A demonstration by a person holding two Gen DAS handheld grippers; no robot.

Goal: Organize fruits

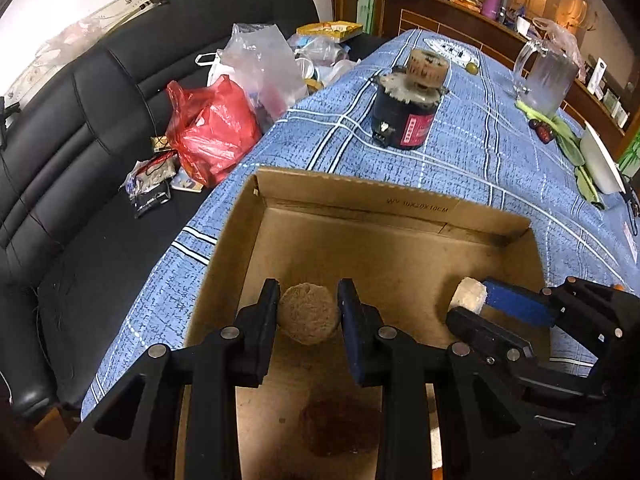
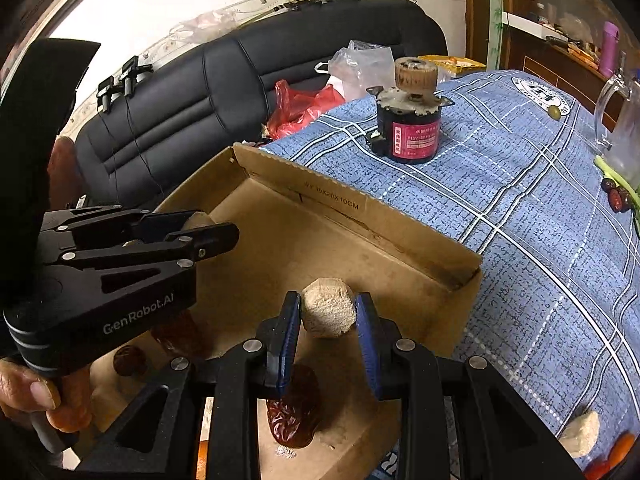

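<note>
Over a bench (image 1: 460,152) draped in blue checked cloth, beside a black sofa (image 1: 100,128) strewn with plastic bags (image 1: 212,136), we hold both grippers above an open cardboard box (image 1: 360,208) that sits at the bench's near edge on the sofa side. In the left wrist view the left gripper (image 1: 309,312) has its jaws clenched on a round, rough tan fruit (image 1: 309,314), poised over the box floor near its left wall; the right gripper (image 2: 328,314) likewise grips a paler, lumpy fruit (image 2: 328,312) between its blue pads, hanging above the box's near right part. A grey motor with a wooden pulley (image 1: 408,108) stands beyond the box toward the bench's middle, and a glass jug (image 1: 548,76) near the far right edge. On the box floor lie wrinkled red dates (image 2: 294,416), one just below the right jaws. To set these two down well, we judge it best to lower each until it nearly meets the cardboard, clear of the dates, then release gently so neither rolls. Another tan fruit (image 2: 580,432) waits on the cloth at the near right edge.
</note>
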